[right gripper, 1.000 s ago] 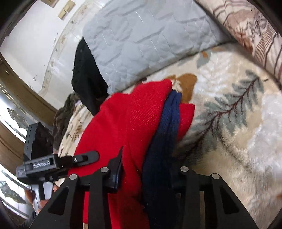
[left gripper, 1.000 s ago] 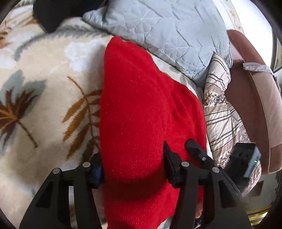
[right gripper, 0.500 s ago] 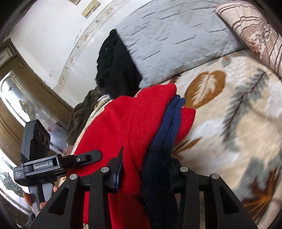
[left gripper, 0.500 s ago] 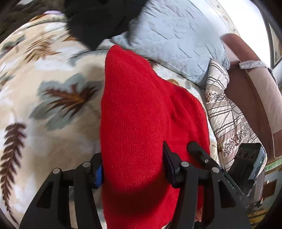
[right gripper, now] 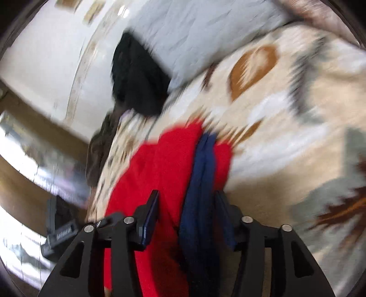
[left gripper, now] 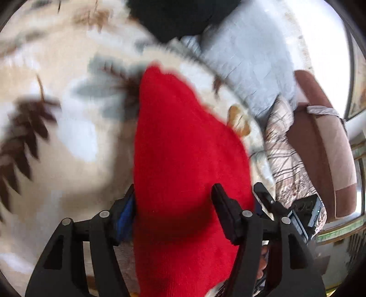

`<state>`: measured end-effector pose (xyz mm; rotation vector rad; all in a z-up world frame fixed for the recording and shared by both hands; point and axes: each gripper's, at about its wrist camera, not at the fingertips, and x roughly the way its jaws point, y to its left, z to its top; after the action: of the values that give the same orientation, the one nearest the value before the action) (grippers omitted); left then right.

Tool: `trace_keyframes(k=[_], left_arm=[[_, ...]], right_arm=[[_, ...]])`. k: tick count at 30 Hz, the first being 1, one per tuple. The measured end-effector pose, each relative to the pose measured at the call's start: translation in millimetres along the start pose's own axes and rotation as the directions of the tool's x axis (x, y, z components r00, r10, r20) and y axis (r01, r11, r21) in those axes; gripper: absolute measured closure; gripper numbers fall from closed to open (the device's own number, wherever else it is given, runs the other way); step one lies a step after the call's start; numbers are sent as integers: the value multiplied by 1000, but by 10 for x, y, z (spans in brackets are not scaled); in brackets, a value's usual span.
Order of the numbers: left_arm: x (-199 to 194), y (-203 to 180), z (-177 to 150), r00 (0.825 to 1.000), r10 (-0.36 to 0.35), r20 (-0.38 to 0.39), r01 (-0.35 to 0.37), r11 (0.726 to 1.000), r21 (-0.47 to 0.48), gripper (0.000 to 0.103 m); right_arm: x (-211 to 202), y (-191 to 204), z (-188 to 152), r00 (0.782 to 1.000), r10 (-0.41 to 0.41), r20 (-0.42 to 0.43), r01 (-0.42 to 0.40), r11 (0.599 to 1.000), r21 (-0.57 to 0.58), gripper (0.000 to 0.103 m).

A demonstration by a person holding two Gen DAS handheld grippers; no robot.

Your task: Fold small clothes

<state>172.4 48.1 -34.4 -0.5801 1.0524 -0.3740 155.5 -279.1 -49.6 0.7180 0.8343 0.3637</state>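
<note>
A folded red knit garment (left gripper: pixel 183 146) with a navy blue trim (right gripper: pixel 203 173) hangs between both grippers above the leaf-patterned blanket (left gripper: pixel 57 137). My left gripper (left gripper: pixel 175 201) is shut on one end of the garment. My right gripper (right gripper: pixel 186 205) is shut on the other end, with red fabric and the navy trim bunched between its fingers. The garment (right gripper: pixel 160 173) hides the space between the fingertips in both views. Both views are blurred by motion.
A grey quilted pillow (left gripper: pixel 251 61) and a black garment (left gripper: pixel 180 18) lie at the head of the bed. A striped cushion (left gripper: pixel 286 155) and a brown chair (left gripper: pixel 320 137) stand to the right. A dark brown garment (right gripper: pixel 100 150) lies at the bed's edge.
Both grippers have lifted the red garment and carried it across the bed toward the black garment; the blanket pattern has slid beneath. Both grips are unchanged.
</note>
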Motion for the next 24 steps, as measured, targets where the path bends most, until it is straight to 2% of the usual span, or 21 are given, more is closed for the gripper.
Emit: trace_keyframes(k=[1, 3, 4, 5, 6, 7, 8, 9, 10, 13, 15, 17, 18, 20, 22, 24], left_arm=[[-73, -39, 32, 999, 18, 37, -18, 1000, 22, 40], [-174, -115, 83, 992, 58, 115, -67, 995, 70, 36], [-160, -173, 101, 988, 84, 130, -97, 990, 100, 35], [-106, -206, 116, 987, 103, 125, -118, 986, 122, 35], [-13, -234, 111, 985, 138, 108, -153, 977, 147, 35], [102, -246, 97, 977, 193, 87, -205, 964, 170, 35], [212, -238, 75, 966, 251, 66, -259, 946, 193, 31], [328, -226, 58, 959, 278, 46, -282, 936, 212, 25], [372, -188, 57, 960, 279, 39, -281, 938, 205, 23], [252, -88, 137, 972, 234, 27, -235, 960, 149, 21], [102, -81, 139, 975, 216, 44, -220, 966, 134, 22], [-64, -143, 62, 976, 202, 79, -213, 963, 167, 22], [-132, -183, -4, 972, 215, 97, -231, 952, 200, 22], [-152, -261, -123, 957, 270, 109, -289, 917, 273, 22], [-53, -306, -228, 938, 328, 110, -345, 877, 334, 20], [-39, -361, -302, 920, 356, 164, -392, 847, 359, 20]], right_arm=[[-106, -3, 40, 998, -14, 57, 14, 1000, 8, 51], [-252, 97, 127, 987, 45, 152, -35, 997, -69, 55], [-256, 142, 124, 986, 59, 155, -44, 994, -102, 56], [-208, 235, 138, 987, 87, 136, -64, 985, -161, 62], [-155, 289, 127, 989, 95, 114, -71, 977, -200, 73], [-38, 367, 99, 995, 67, 73, -47, 967, -250, 80], [97, 400, 65, 1000, -1, 28, 9, 957, -290, 92], [245, 416, 25, 996, -93, -5, 86, 941, -326, 94], [379, 392, -35, 984, -175, -18, 156, 917, -367, 94], [295, 440, -32, 984, -180, 16, 173, 911, -374, 93], [143, 464, -30, 989, -146, 37, 149, 918, -368, 85], [28, 518, -80, 998, -56, -21, 44, 921, -386, 86], [4, 571, -131, 998, -41, -43, 20, 910, -413, 86], [-49, 626, -282, 995, -73, -63, 31, 864, -502, 86], [17, 633, -425, 982, -166, -86, 89, 819, -567, 89], [32, 602, -478, 980, -186, -68, 115, 814, -570, 90]])
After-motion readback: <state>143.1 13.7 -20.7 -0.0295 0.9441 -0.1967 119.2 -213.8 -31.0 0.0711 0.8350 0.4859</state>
